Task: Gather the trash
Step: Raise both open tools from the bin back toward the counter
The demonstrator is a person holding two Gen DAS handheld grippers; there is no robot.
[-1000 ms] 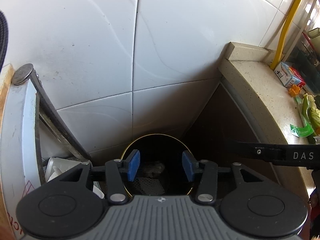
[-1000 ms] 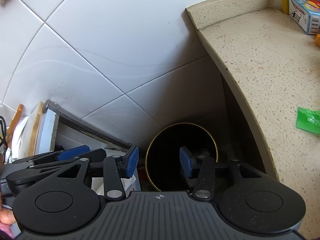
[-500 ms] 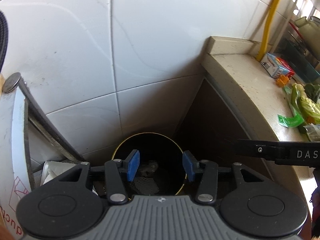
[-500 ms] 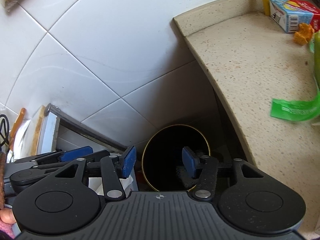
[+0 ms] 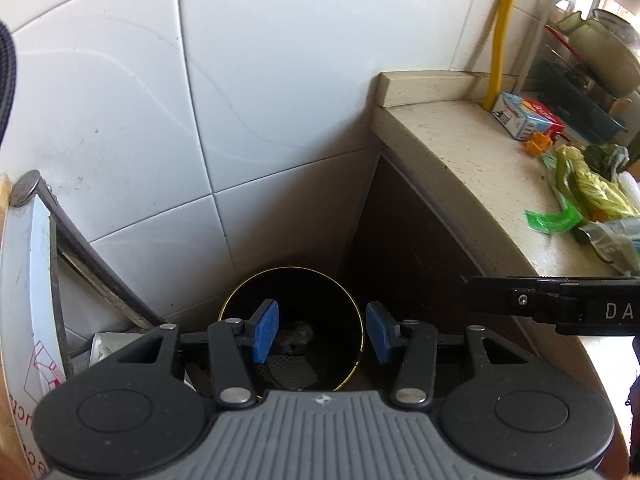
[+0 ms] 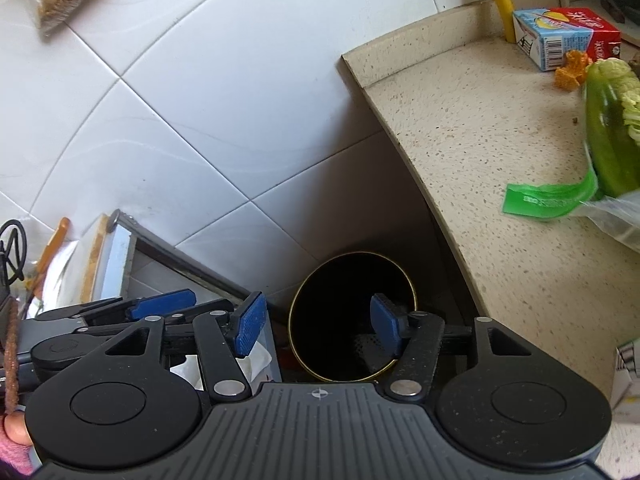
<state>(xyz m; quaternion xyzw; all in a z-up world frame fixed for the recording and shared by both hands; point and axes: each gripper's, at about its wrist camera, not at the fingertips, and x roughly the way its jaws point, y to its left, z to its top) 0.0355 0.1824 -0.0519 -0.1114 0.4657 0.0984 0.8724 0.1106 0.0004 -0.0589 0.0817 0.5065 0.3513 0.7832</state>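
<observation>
Both claws (image 5: 322,330) (image 6: 316,326) rose, gaping empty over round, gold-rimmed black bin (image 5: 320,284)

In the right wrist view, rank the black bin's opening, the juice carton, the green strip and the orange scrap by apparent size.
1. black bin opening, though it sits lower and farther
2. juice carton
3. green strip, close to the carton, so this order is unsure
4. orange scrap

Black bin (image 5: 320,292), gold rim. Blue pads (image 5: 265,332). Speckled beige counter (image 6: 480,128). Yellow pipe (image 5: 500,40). White tiles (image 5: 280,80).
</observation>
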